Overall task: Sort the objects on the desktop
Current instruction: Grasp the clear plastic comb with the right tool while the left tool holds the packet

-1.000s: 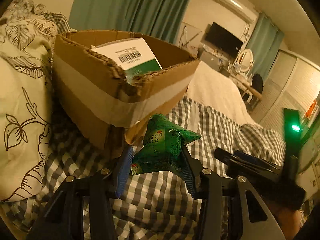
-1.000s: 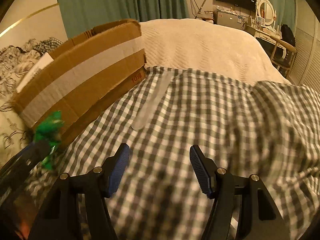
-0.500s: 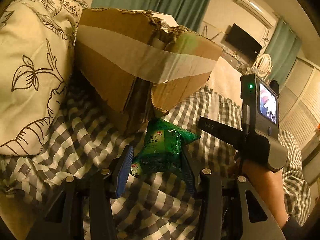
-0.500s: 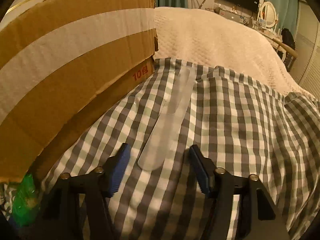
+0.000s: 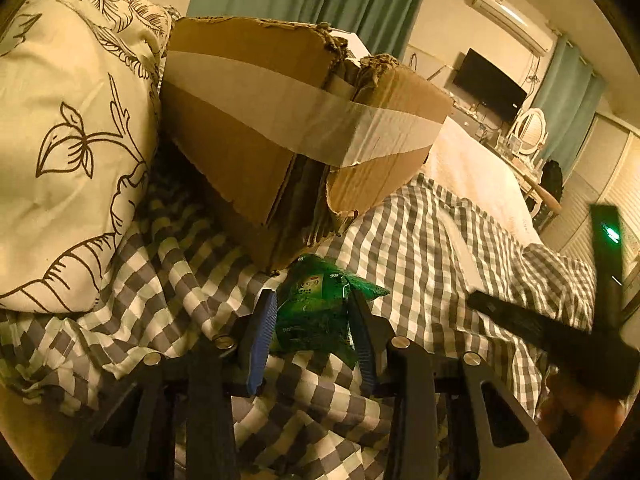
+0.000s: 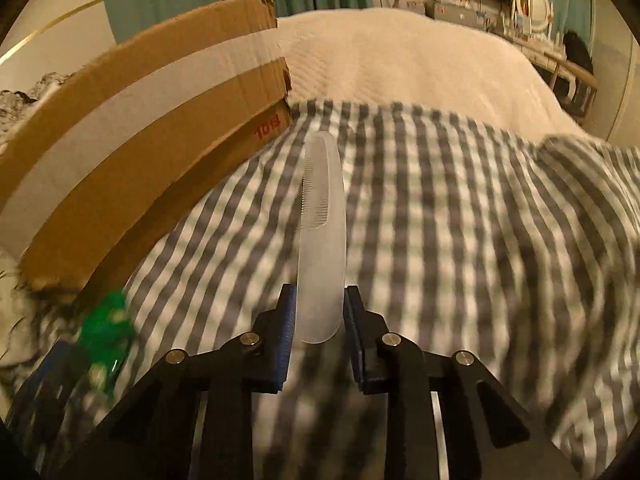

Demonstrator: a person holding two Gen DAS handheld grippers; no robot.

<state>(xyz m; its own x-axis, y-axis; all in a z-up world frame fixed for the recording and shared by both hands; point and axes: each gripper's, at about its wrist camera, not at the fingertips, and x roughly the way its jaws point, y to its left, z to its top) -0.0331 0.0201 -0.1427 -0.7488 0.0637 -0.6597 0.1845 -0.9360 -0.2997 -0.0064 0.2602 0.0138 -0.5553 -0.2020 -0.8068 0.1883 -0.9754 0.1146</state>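
Note:
A crinkled green snack packet [image 5: 320, 292] sits between the blue pads of my left gripper [image 5: 312, 300], whose jaws are closing and press on it, low over the checked cloth just in front of the torn corner of the taped cardboard box [image 5: 248, 128]. In the right wrist view a frosted translucent comb [image 6: 322, 200] lies on the cloth beside the box [image 6: 132, 128]. My right gripper [image 6: 320, 294] is closing, both pads against the comb's near end. The left gripper with the packet [image 6: 108, 332] shows blurred at lower left.
A floral pillow [image 5: 68, 140] leans against the box's left side. The grey checked cloth [image 5: 420, 240] is rumpled over a cream bedspread [image 6: 400, 60]. The right gripper's body [image 5: 560, 336] and the hand holding it fill the lower right. A TV and dresser stand far behind.
My left gripper sank with the packet from box-rim height to the box's lower corner. My right gripper moved forward over the comb and closed on its near end.

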